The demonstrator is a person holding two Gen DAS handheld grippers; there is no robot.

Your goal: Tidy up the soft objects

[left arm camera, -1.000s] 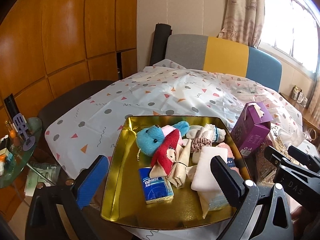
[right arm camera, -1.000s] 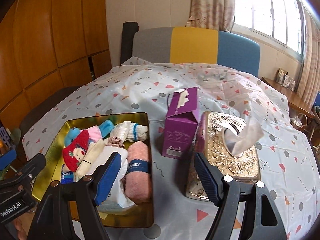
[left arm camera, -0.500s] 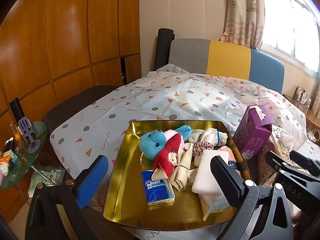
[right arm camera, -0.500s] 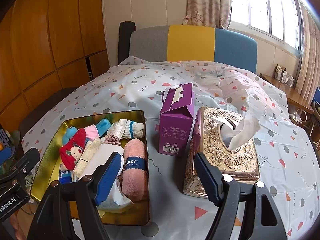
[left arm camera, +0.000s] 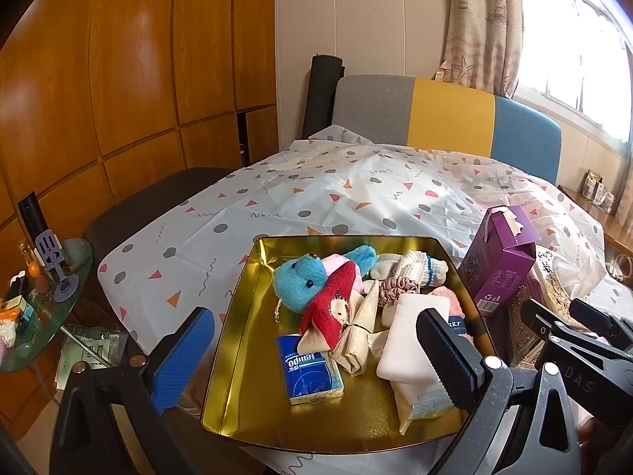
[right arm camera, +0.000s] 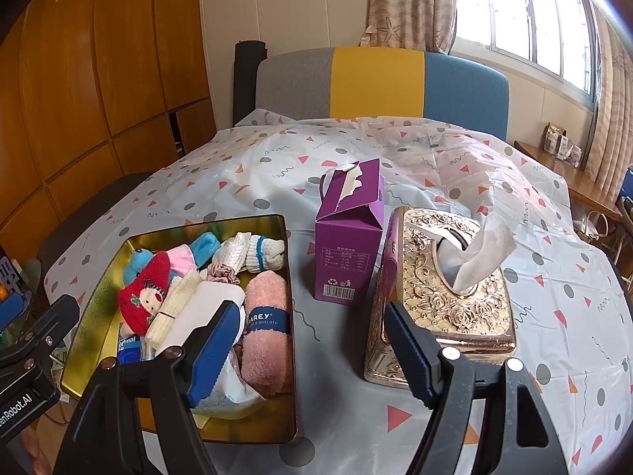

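A gold tray (left arm camera: 233,340) (right arm camera: 95,308) at the table's near left holds a blue plush (left arm camera: 300,283), a red doll (left arm camera: 330,308) (right arm camera: 144,297), white socks (right arm camera: 253,255), a scrunchie (left arm camera: 399,287), a blue tissue pack (left arm camera: 310,368), a white pack (left arm camera: 411,340) and a rolled pink dishcloth (right arm camera: 267,324). My left gripper (left arm camera: 316,356) is open and empty, held above the tray's near edge. My right gripper (right arm camera: 312,350) is open and empty, above the table between the tray and the gold tissue box (right arm camera: 447,285).
A purple carton (right arm camera: 352,237) (left arm camera: 500,257) stands between the tray and the tissue box. A patterned cloth (right arm camera: 395,158) covers the table. A striped chair back (right arm camera: 379,79) stands behind it. A glass side table (left arm camera: 35,304) with small items sits at the far left.
Both grippers have risen and pulled back a little, so the tray, carton and tissue box sit lower in view. Both stay open and empty. The objects have not moved.
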